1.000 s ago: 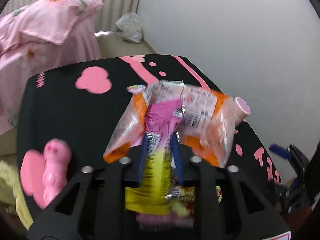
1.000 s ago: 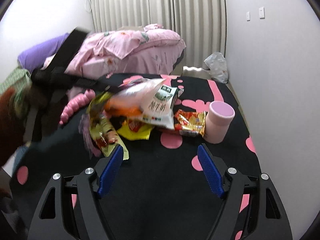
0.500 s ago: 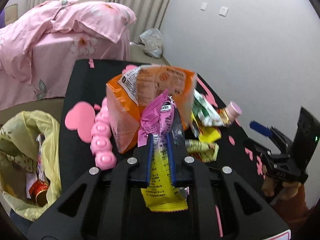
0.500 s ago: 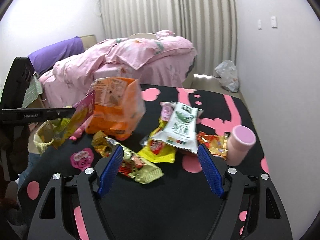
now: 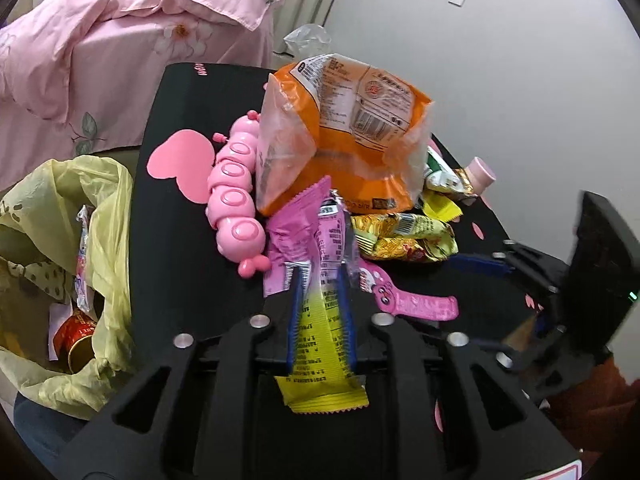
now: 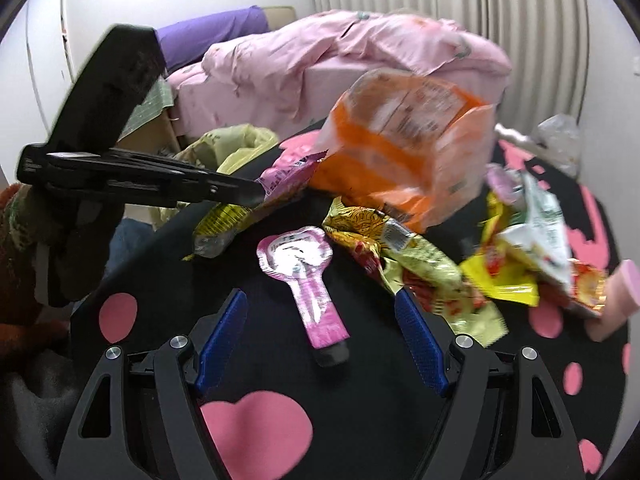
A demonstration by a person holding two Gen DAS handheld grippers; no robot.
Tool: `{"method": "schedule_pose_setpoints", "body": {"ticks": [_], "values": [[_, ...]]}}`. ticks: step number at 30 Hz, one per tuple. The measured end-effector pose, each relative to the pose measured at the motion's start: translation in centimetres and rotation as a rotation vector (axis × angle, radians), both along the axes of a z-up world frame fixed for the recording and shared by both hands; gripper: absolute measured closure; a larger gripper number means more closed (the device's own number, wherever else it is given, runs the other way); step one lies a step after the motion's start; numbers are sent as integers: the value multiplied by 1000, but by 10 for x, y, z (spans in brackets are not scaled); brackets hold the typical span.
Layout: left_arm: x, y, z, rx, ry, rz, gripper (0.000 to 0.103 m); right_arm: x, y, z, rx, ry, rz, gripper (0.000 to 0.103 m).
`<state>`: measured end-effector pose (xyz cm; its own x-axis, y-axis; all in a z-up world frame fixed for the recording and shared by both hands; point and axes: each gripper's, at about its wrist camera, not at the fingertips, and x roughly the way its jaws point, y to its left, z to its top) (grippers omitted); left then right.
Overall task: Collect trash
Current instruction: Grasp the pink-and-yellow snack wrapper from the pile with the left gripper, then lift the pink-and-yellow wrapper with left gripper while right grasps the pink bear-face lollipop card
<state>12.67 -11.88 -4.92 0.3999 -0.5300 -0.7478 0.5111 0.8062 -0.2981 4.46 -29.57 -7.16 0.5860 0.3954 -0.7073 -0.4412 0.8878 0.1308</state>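
Observation:
My left gripper (image 5: 320,280) is shut on a pink and yellow wrapper (image 5: 318,320), held above the black table (image 5: 184,120). The orange snack bag (image 5: 352,136) hangs from the wrapper's far end. In the right wrist view the left gripper (image 6: 256,194) holds the same wrapper (image 6: 280,180) and orange bag (image 6: 404,160). My right gripper (image 6: 320,312) is open, low over the table, with a pink spoon-shaped packet (image 6: 304,276) between its fingers. A yellow-green wrapper (image 6: 404,256) and a white-green packet (image 6: 540,232) lie on the table.
A yellow trash bag (image 5: 60,264) holding trash hangs open left of the table. A pink caterpillar toy (image 5: 236,188) lies by the orange bag. A pink cup (image 5: 482,170) stands at the far right. A pink-covered bed (image 5: 120,32) is behind.
My left gripper has carried the wrapper and orange bag left, toward the trash bag. My right gripper has moved forward and down over the pink spoon-shaped packet, still open.

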Motion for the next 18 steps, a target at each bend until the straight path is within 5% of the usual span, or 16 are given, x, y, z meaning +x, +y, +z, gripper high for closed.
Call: {"method": "schedule_pose_setpoints", "body": {"ticks": [1, 6, 15, 18], "values": [[-3, -1, 0, 6, -4, -4, 75, 6, 0, -6, 14, 48, 1, 66], [-11, -2, -2, 35, -20, 8, 60, -4, -6, -15, -12, 77, -29, 74], [-16, -9, -5, 107, -56, 32, 60, -42, -52, -11, 11, 43, -127, 74], [-19, -10, -2, 116, -71, 40, 60, -45, -55, -3, 40, 2, -109, 64]]}}
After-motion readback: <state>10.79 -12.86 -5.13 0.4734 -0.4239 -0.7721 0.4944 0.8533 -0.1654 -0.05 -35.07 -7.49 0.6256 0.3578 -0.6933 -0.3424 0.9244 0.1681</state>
